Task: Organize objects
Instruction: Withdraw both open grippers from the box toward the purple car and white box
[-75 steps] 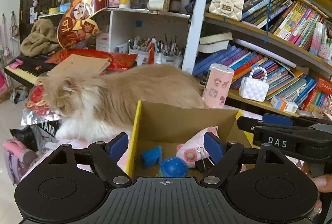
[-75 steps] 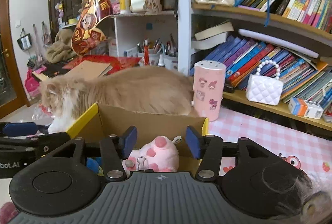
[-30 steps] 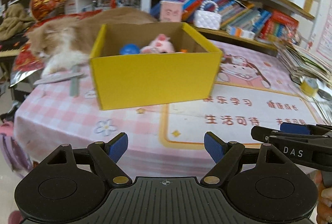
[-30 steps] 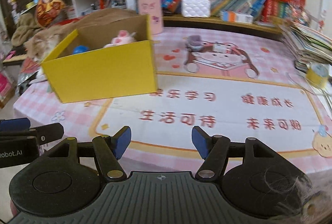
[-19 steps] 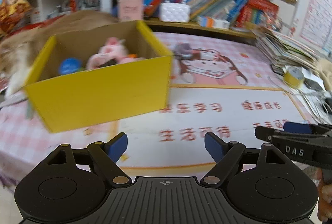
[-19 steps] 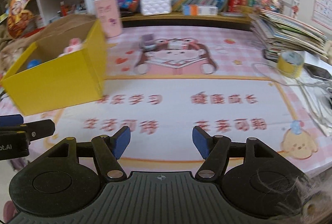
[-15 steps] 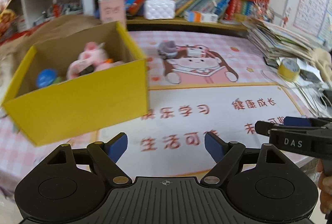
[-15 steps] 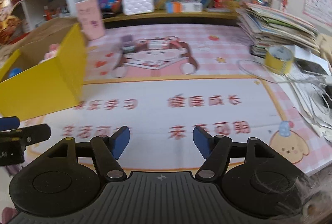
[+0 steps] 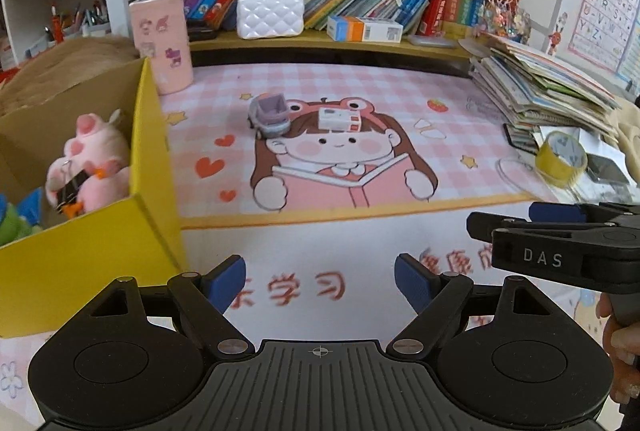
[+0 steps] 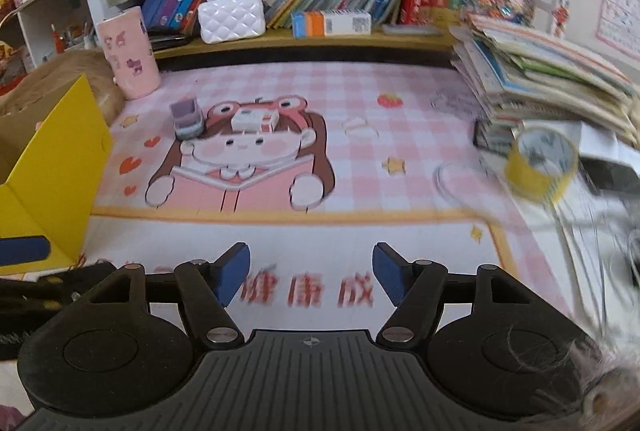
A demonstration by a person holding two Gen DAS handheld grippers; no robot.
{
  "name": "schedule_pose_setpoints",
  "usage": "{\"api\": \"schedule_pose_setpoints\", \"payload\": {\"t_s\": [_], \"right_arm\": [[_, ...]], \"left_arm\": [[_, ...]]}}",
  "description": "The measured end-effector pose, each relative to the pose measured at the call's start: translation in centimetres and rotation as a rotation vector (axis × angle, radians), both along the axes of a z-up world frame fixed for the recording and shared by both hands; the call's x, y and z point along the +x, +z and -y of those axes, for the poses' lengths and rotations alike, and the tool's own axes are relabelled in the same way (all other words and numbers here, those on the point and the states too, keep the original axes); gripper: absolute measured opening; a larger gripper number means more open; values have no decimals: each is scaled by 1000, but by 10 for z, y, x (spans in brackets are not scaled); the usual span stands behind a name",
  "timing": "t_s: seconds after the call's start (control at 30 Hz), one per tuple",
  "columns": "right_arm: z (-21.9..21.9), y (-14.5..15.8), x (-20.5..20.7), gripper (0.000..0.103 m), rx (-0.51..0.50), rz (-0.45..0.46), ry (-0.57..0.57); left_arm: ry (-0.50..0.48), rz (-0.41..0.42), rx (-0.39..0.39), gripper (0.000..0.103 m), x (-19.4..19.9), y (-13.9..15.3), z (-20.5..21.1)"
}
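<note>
Closest in, both tools are empty: the left gripper (image 9: 320, 281) has its blue-padded jaws spread wide with nothing between them, and the right gripper (image 10: 311, 277) is the same, gaping over the printed pink-and-white table mat (image 10: 400, 167). Off at about 9 o'clock in the left view sits the yellow cardboard box (image 9: 100, 251), already holding a pink plush pig with a black binder clip on it (image 9: 90, 167) plus a blue and green toy I can't identify. The loose stuff is further out at roughly 12 o'clock: a small grey-lilac toy truck (image 9: 269, 116) and, just beside it on its right, a little white-and-red rectangular box (image 9: 339, 120), both sitting on the cartoon girl's head. My guess is the step now is reaching for one of those. For the right tool the little box looks like the easy pick: come in low and straight, line the pads up across its short sides, and don't nudge the truck, which probably rolls. Way out at 2 o'clock there's a yellow tape roll (image 10: 540, 161) near a stack of books (image 10: 552, 71); at the very back is a pink cylindrical tin (image 10: 128, 53).
</note>
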State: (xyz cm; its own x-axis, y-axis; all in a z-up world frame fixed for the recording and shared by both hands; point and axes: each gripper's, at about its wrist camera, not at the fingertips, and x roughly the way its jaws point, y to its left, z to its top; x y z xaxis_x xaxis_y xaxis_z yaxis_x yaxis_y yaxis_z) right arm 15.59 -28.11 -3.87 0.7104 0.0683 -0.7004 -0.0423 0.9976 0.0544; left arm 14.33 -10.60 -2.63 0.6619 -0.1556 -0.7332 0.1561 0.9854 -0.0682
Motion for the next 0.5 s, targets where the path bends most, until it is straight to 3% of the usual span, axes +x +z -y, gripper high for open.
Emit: {"api": "schedule_pose_setpoints", "payload": {"t_s": [0.2,0.5], "right_arm": [[11,-1,30,67,-8,-8,54],[10,1,79,67,-13,46,141]], "left_arm": [[77,14,4,84,25,2,6],[189,105,37,82,69,15,3]]}}
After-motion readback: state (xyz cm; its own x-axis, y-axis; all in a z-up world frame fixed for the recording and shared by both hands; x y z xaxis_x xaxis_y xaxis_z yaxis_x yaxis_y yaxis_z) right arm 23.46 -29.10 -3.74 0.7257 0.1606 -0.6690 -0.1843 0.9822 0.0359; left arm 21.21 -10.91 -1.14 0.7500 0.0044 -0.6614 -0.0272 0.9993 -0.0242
